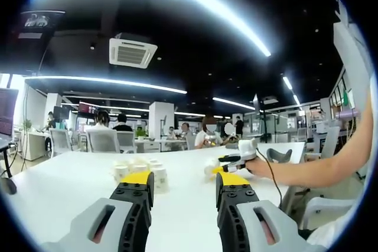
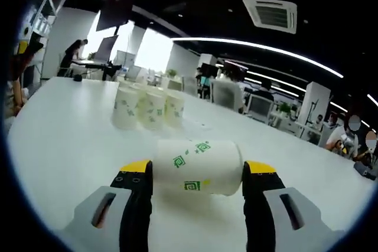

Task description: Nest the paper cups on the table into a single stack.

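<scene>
Lying sideways between gaping right tongs [image 2: 196, 176]: tapered paper cup [image 2: 199, 166]; left tongs [image 1: 184, 186] gape, holding nothing.

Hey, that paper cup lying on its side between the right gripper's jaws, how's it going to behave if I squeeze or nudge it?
The paper cup lies on its side on the smooth white table, so a nudge would probably roll it in a curve, since it tapers. It looks thin-walled and empty: likely very light, and apt to dent under a hard squeeze from the right gripper.
</scene>
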Demonstrator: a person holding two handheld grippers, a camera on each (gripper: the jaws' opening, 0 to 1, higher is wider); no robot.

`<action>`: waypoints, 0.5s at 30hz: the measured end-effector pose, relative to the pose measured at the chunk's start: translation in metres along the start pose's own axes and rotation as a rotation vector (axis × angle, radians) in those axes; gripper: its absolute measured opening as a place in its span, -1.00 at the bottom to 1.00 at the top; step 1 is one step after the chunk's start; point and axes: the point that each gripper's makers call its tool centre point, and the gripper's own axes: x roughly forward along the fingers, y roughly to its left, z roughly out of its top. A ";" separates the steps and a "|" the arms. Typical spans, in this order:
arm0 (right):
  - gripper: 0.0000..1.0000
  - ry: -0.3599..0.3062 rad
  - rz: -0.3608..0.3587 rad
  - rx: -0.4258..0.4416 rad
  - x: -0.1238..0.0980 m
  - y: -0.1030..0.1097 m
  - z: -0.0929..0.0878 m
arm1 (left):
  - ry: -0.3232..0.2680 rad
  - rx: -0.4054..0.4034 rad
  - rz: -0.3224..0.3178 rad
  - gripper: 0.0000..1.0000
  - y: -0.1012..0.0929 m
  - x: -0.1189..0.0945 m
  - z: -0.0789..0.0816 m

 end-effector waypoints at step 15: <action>0.27 -0.127 0.062 0.009 -0.044 0.063 0.050 | 0.007 0.000 -0.025 -0.12 -0.010 0.003 -0.002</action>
